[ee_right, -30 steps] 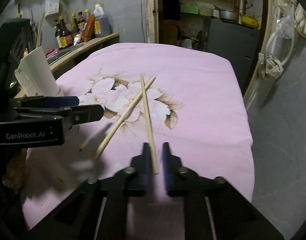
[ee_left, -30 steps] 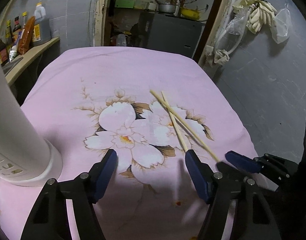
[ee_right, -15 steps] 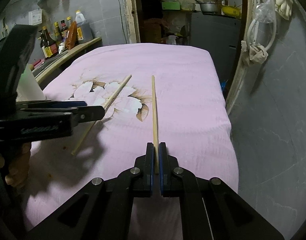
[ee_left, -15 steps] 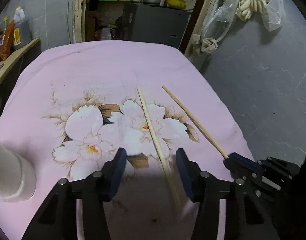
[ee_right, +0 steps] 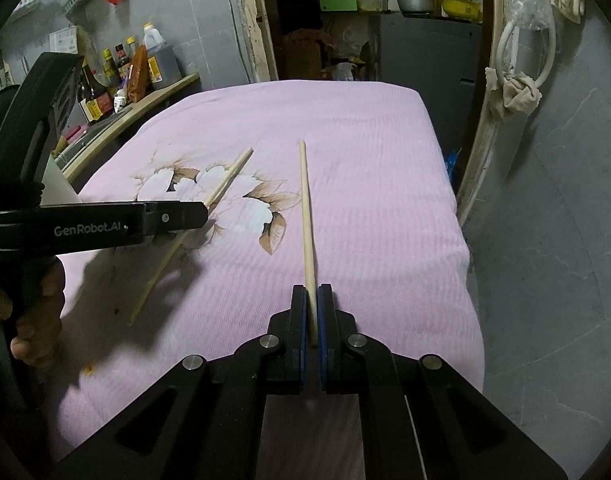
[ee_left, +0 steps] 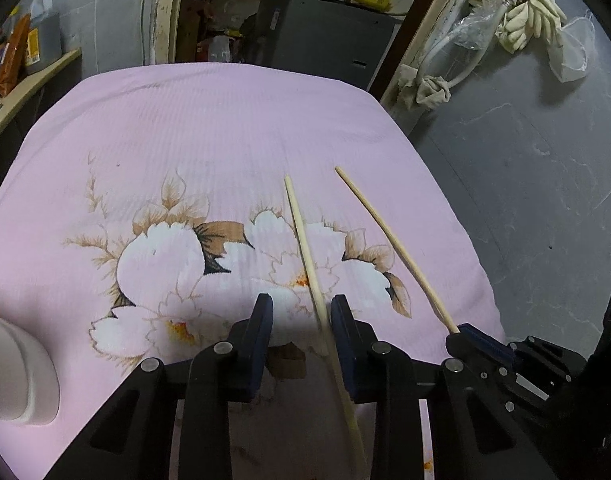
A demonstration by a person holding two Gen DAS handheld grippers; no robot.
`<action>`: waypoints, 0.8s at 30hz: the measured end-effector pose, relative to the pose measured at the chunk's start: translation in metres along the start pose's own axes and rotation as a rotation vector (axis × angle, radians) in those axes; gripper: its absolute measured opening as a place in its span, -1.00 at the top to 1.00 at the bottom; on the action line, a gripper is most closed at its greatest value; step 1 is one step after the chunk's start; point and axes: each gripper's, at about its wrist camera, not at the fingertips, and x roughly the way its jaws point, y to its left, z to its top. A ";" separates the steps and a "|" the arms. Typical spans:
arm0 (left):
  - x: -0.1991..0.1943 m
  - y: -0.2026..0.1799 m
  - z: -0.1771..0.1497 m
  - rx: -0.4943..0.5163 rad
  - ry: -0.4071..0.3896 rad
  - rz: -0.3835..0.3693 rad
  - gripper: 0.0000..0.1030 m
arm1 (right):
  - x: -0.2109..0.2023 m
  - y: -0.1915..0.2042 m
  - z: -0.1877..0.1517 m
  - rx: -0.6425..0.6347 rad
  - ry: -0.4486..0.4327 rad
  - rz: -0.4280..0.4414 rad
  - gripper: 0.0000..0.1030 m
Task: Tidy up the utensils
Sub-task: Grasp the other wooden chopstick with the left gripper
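Right gripper (ee_right: pixel 312 300) clamps a chopstick (ee_right: pixel 305 208) pointing away over the pink cloth (ee_right: pixel 365 160). Left gripper (ee_left: pixel 301 316) closing around second chopstick (ee_left: pixel 305 240), not yet pinched. Only the right view shows a hand (ee_right: pixel 33 320).

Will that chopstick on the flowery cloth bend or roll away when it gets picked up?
Probably not bend: the chopstick looks thin but straight and stiff. It seems light. It might roll on a bare top, but the soft pink cloth likely stops that. The left gripper is closing around it, pads not yet pressing.
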 end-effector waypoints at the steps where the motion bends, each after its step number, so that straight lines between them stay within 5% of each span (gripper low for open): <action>1: -0.001 0.000 -0.001 0.000 -0.001 0.002 0.44 | 0.000 0.000 0.000 0.000 0.000 -0.001 0.90; 24: -0.018 -0.008 -0.019 0.037 -0.007 0.002 0.44 | -0.009 -0.008 -0.009 0.024 -0.013 -0.017 0.81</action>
